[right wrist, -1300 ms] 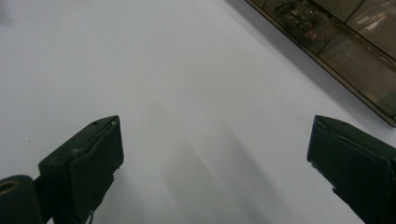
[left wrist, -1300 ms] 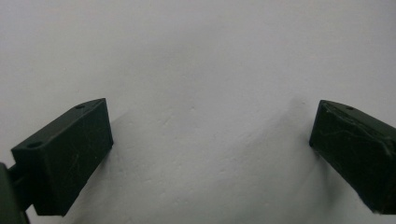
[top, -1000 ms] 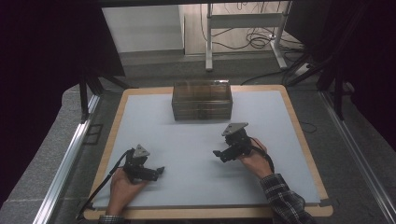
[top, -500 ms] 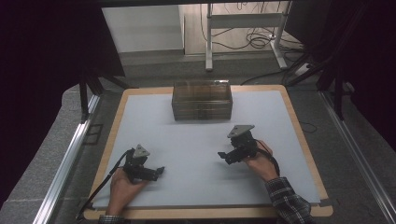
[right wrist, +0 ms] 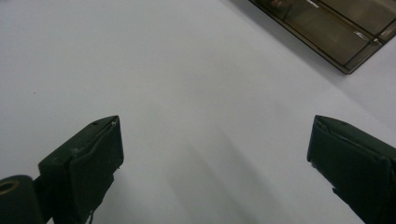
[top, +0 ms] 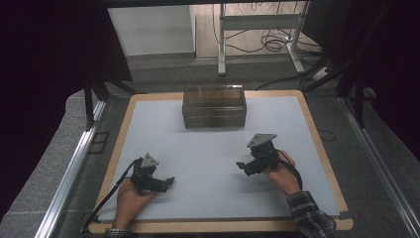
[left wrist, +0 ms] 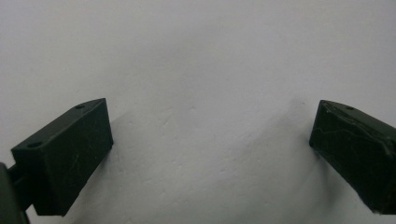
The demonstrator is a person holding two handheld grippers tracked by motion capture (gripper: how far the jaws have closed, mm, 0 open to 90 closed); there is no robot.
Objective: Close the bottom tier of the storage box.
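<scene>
Wide white worktop (top: pixel 208 163), and the smoky clear box (top: pixel 214 106) sits at its far edge, long axis crosswise. Right gripper (top: pixel 246 167) is nearer, box ahead of it; left gripper (top: pixel 168 181) hangs back. Both sets of jaws gape wide, holding nothing.

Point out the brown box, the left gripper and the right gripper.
brown box (top: pixel 214 113), high view, front wall.
left gripper (top: pixel 170 180), high view, between its fingertips.
right gripper (top: pixel 240 165), high view, between its fingertips.
</scene>
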